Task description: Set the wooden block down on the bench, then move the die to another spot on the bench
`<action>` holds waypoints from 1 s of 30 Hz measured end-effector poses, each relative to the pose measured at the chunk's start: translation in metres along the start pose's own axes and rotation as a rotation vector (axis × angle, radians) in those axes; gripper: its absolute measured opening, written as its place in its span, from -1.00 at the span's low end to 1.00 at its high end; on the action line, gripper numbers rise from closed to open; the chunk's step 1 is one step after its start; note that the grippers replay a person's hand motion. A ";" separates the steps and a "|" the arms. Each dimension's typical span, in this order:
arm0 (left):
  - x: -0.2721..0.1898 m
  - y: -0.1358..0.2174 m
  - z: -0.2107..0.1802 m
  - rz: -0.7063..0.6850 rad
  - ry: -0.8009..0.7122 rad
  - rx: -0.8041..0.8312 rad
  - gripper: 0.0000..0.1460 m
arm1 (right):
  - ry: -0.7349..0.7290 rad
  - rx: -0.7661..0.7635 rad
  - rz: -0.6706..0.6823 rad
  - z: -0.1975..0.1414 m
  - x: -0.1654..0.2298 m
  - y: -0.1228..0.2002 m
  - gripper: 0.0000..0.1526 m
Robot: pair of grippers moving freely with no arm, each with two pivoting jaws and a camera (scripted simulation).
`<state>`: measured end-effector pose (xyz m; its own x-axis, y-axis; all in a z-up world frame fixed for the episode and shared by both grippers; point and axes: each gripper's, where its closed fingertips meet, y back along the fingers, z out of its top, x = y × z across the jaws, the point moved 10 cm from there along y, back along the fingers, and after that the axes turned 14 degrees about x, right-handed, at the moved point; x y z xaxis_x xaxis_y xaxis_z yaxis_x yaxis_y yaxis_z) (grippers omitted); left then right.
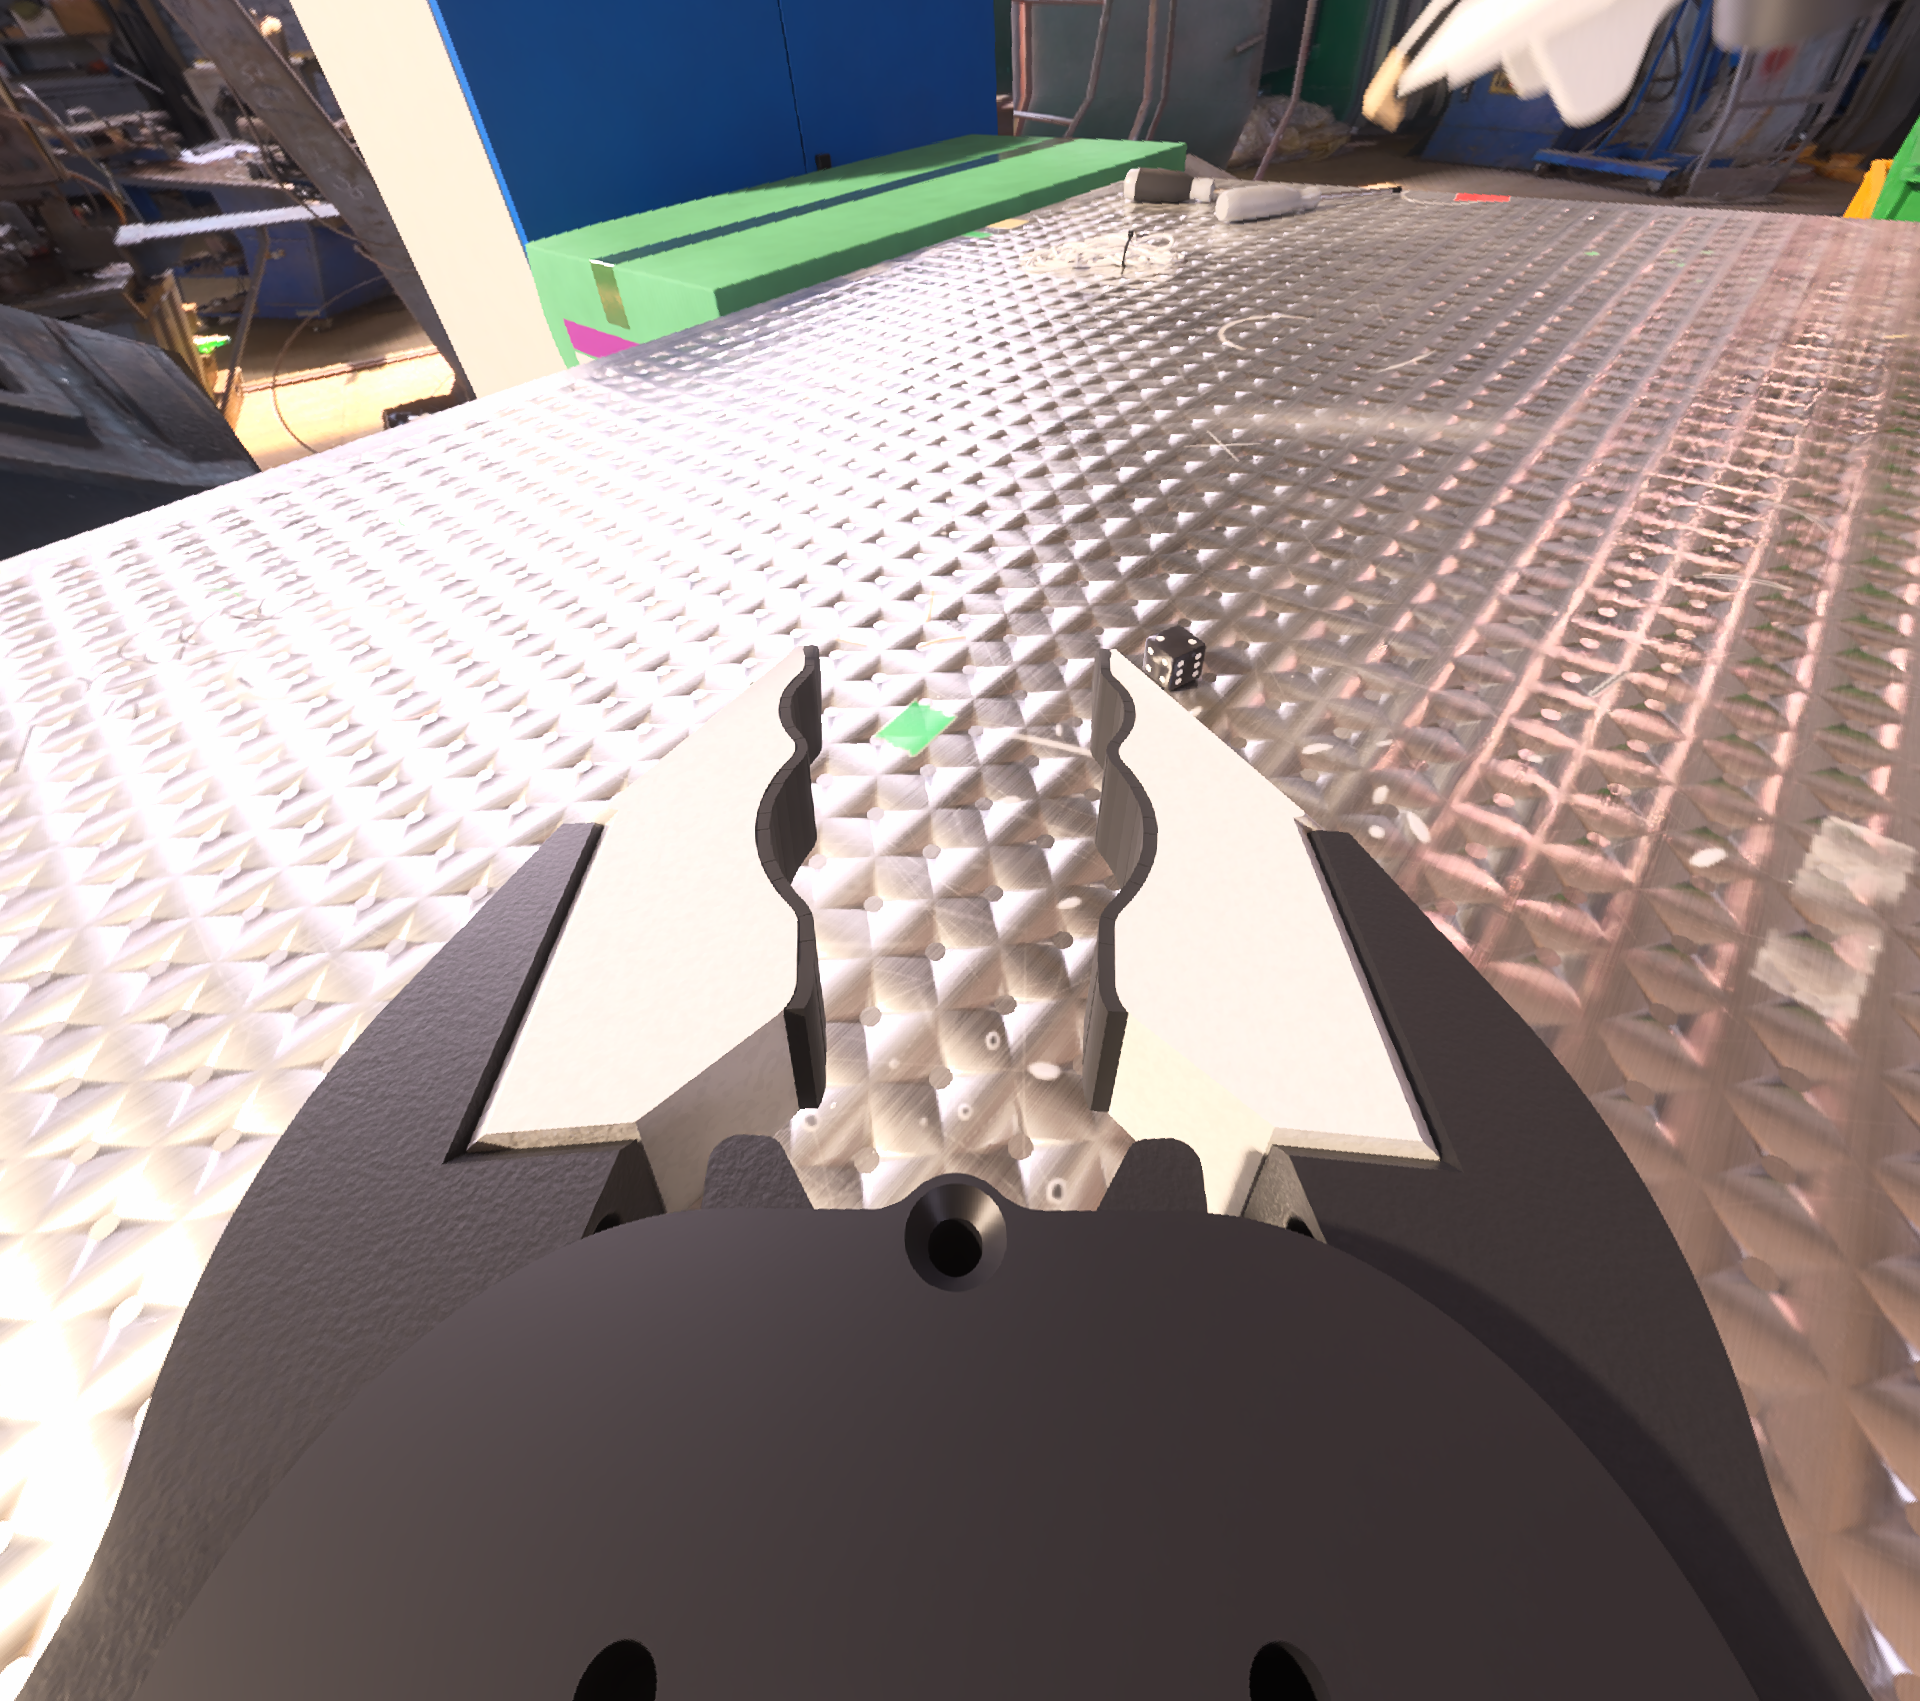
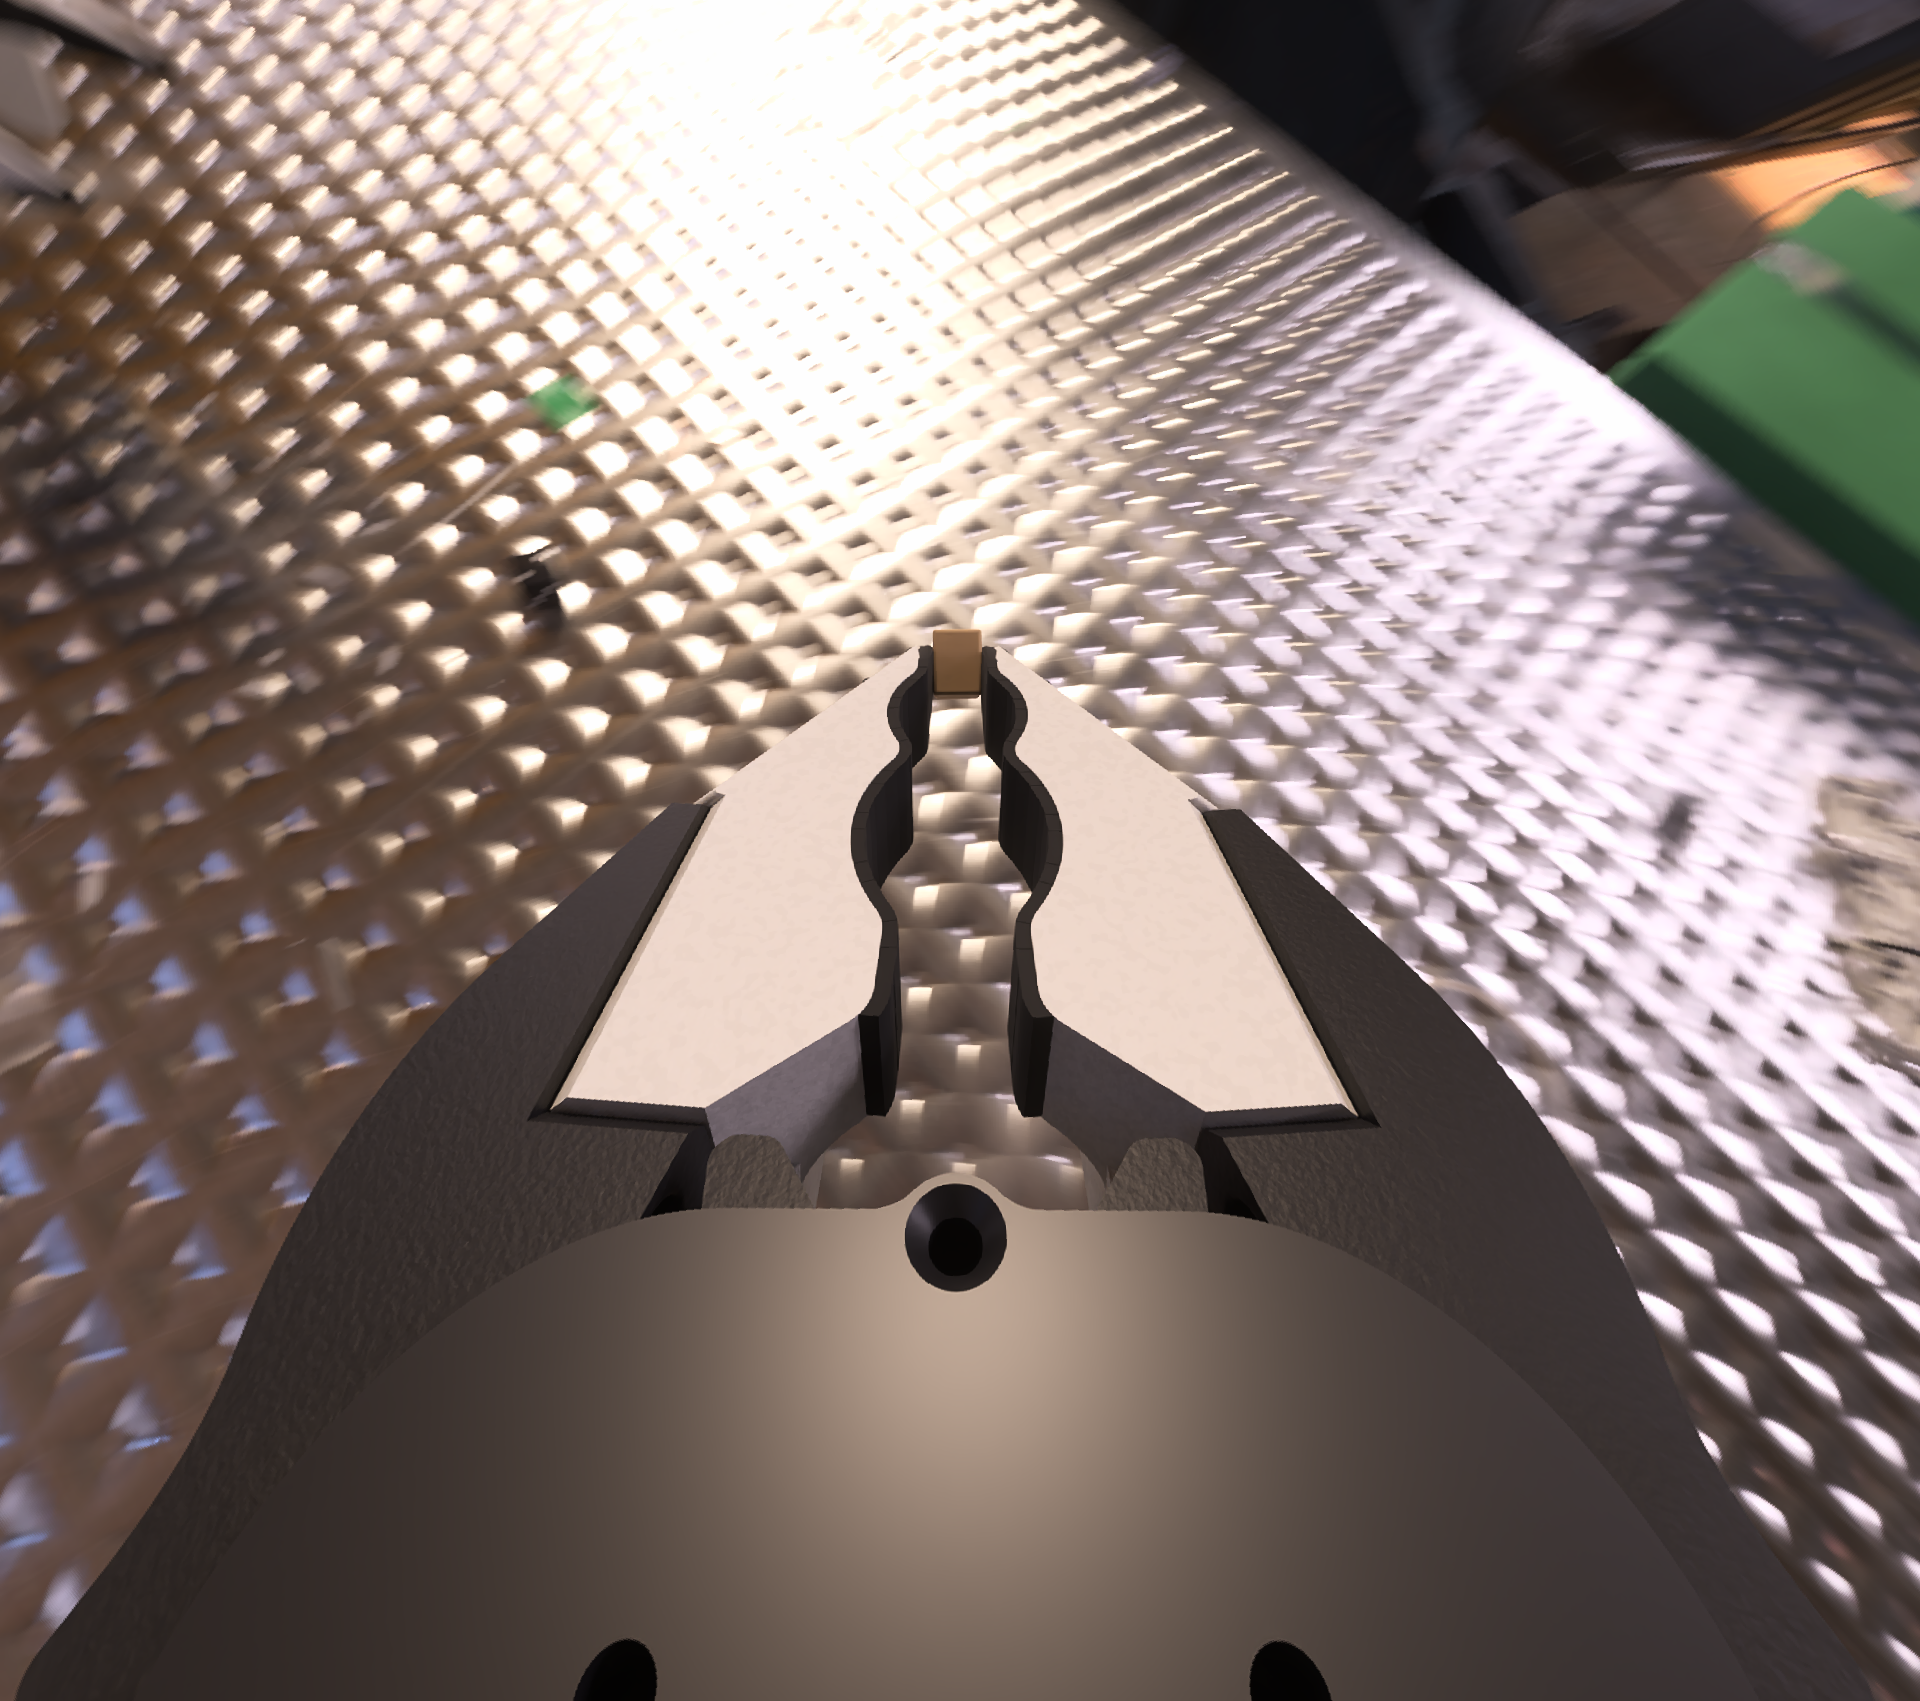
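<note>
The right hand-held gripper (image 2: pixel 956 662) clamps the wooden block (image 2: pixel 956 660) between its fingertips, raised above the worktop (image 2: pixel 1247 612). The left hand-held gripper (image 1: pixel 958 664) hovers with jaws apart and nothing between them. The die (image 1: pixel 1174 656) rests on the worktop just beyond its right fingertip, near a green marker (image 1: pixel 914 726).

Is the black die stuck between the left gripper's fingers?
No, the die sits on the bench just beyond the open left gripper, untouched.
</note>
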<state>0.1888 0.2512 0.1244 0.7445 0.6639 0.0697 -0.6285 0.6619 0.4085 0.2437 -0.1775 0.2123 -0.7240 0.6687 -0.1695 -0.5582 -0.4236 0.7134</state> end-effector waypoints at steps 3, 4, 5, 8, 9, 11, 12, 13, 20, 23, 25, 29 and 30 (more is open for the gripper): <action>-0.001 0.002 0.000 0.005 -0.011 -0.019 -0.28 | 0.064 0.120 0.134 -0.005 0.060 -0.047 -0.89; -0.002 0.004 0.000 0.005 -0.015 -0.029 -0.28 | 0.072 0.154 0.168 -0.011 0.074 -0.063 -0.89; -0.002 0.005 0.000 0.004 -0.020 -0.038 -0.28 | 0.079 0.183 0.185 -0.017 0.085 -0.076 -0.89; -0.004 0.007 0.000 -0.003 -0.031 -0.053 -0.28 | 0.083 0.219 0.238 -0.028 0.107 -0.101 -0.89; -0.004 0.007 0.000 -0.005 -0.034 -0.055 -0.28 | 0.086 0.227 0.245 -0.029 0.112 -0.106 -0.89; -0.005 0.007 0.000 -0.008 -0.038 -0.054 -0.28 | 0.102 0.252 0.237 -0.029 0.119 -0.111 -0.89; -0.005 0.007 0.000 -0.010 -0.039 -0.052 -0.28 | 0.107 0.266 0.233 -0.029 0.122 -0.113 -0.89; -0.005 0.006 0.000 -0.012 -0.039 -0.052 -0.28 | 0.115 0.282 0.224 -0.029 0.123 -0.115 -0.89; -0.005 0.009 -0.001 -0.021 -0.036 -0.077 -0.28 | 0.127 0.302 0.200 -0.024 0.124 -0.117 -0.88; -0.005 0.008 -0.001 -0.025 -0.038 -0.070 -0.28 | 0.132 0.225 0.213 -0.007 0.123 -0.115 -0.75; -0.005 0.007 0.000 -0.026 -0.041 -0.057 -0.28 | 0.165 0.212 0.225 0.005 0.125 -0.122 -0.72; -0.006 0.006 0.000 -0.027 -0.053 -0.050 -0.28 | 0.230 0.251 0.263 0.020 0.127 -0.151 -0.63; -0.007 0.007 0.000 -0.026 -0.057 -0.053 -0.28 | 0.238 0.266 0.289 0.023 0.128 -0.157 -0.63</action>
<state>0.1794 0.2512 0.1263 0.7714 0.6264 0.1121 -0.6188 0.6972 0.3620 0.2484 -0.0116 0.0942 -0.9250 0.3739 -0.0670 -0.2187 -0.3798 0.8989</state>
